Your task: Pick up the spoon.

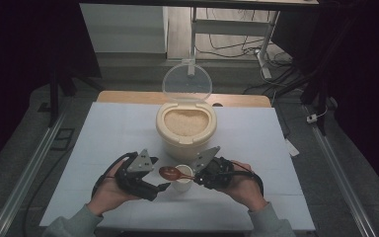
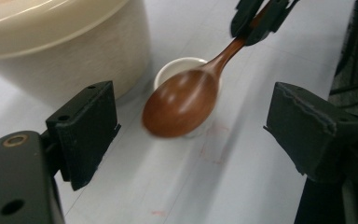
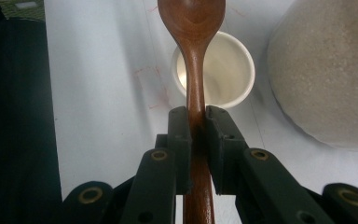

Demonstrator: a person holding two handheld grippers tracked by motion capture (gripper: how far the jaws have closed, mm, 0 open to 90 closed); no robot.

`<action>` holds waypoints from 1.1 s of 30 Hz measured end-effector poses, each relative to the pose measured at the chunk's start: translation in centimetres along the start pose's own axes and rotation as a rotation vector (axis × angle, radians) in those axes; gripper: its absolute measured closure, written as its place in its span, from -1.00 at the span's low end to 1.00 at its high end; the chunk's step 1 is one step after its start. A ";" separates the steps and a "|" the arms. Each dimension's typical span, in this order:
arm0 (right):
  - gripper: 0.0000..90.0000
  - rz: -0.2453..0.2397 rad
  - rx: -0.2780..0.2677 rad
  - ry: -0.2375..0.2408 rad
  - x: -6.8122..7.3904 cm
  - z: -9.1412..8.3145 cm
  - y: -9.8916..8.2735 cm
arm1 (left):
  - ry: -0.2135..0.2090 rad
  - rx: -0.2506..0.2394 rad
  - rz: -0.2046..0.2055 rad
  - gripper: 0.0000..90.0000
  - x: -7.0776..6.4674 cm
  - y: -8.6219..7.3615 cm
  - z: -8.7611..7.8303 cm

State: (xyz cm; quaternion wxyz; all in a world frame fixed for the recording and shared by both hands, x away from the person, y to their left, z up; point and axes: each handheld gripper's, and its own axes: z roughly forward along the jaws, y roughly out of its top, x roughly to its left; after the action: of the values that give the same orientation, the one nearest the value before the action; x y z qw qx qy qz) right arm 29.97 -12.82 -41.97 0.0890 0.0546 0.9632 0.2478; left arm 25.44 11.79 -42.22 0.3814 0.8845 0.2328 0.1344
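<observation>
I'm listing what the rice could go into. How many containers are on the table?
2. The big bin, lid open and holding rice, stands at the table's centre. The small white cup stands just in front of it, under the spoon held by the right gripper.

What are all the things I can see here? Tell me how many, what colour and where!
Rice container: one, cream, middle of the table, full of rice.
Lid: one, clear, flipped up behind the rice container.
Cup: one, white, in front of the rice container.
Spoon: one, brown wood, over the cup.
Table: one, white top.
Left claw: one, black, open, left of the cup.
Right claw: one, black, shut on the spoon handle.
Hands: two, holding the claws.
</observation>
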 end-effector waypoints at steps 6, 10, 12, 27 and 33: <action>0.79 -0.011 -0.004 -0.001 0.1 0.1 0.1 | -0.037 0.037 0.029 -0.57 0.0 1.1 1.3; 0.79 -0.021 -0.010 -0.003 0.2 0.2 0.2 | -0.046 0.064 0.035 -0.54 0.3 1.5 2.3; 0.79 -0.023 -0.020 -0.003 0.2 0.1 0.2 | -0.056 0.078 0.050 -0.52 0.3 1.6 2.7; 0.79 -0.128 -0.061 0.016 1.5 -0.2 1.0 | -0.146 0.170 0.180 -0.05 -0.4 2.8 4.7; 0.79 -0.177 -0.084 0.001 2.1 -0.3 1.2 | -0.153 0.189 0.223 0.35 -0.8 2.7 5.2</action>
State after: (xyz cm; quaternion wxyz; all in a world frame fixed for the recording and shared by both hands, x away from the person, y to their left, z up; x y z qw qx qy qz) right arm 27.94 -11.66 -41.41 0.1124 -0.0343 0.9531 0.2791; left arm 27.74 6.58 -43.71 0.2960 0.9443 0.1151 0.0858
